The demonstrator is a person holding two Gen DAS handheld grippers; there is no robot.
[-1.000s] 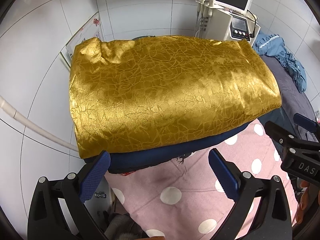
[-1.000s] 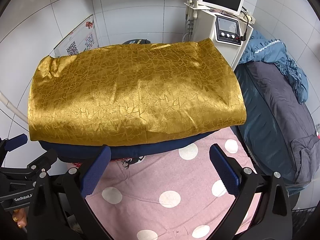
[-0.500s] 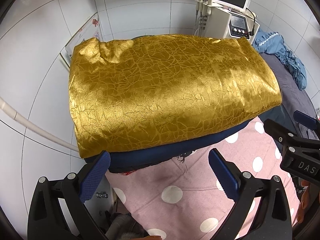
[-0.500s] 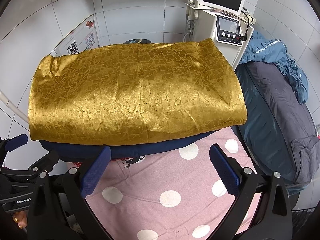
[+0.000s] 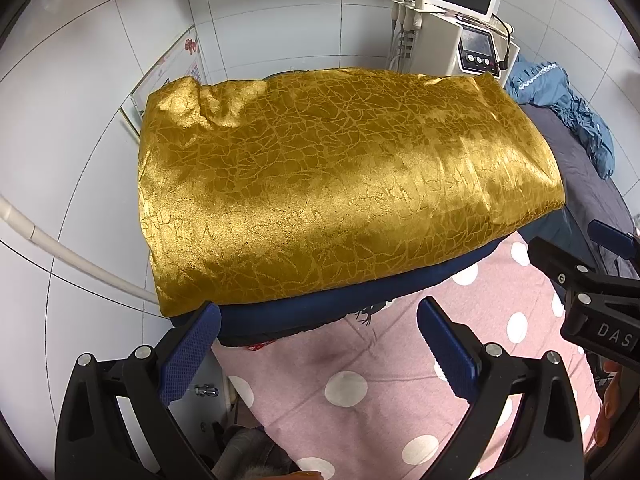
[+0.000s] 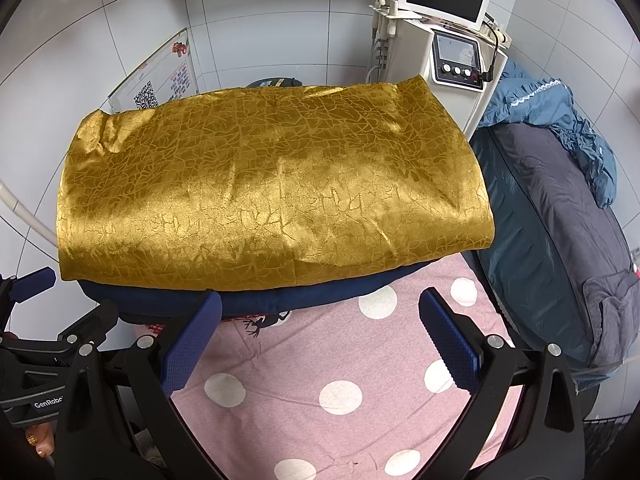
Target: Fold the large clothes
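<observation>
Left wrist view: both tools, left tool [image 5: 318,344] and right tool [image 6: 319,338], spread empty before slippery gold garment [image 5: 344,188]; layers could slide apart.

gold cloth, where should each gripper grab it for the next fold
Take the gold cloth at its two near corners: the left gripper on the near-left one, the right gripper on the near-right one, coming in low from the pink dotted sheet side. That near edge overhangs the navy cloth beneath, so open jaws can probably pinch gold alone.

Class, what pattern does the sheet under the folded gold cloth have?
Pink sheet with white polka dots, seen best in the right wrist view.
</observation>
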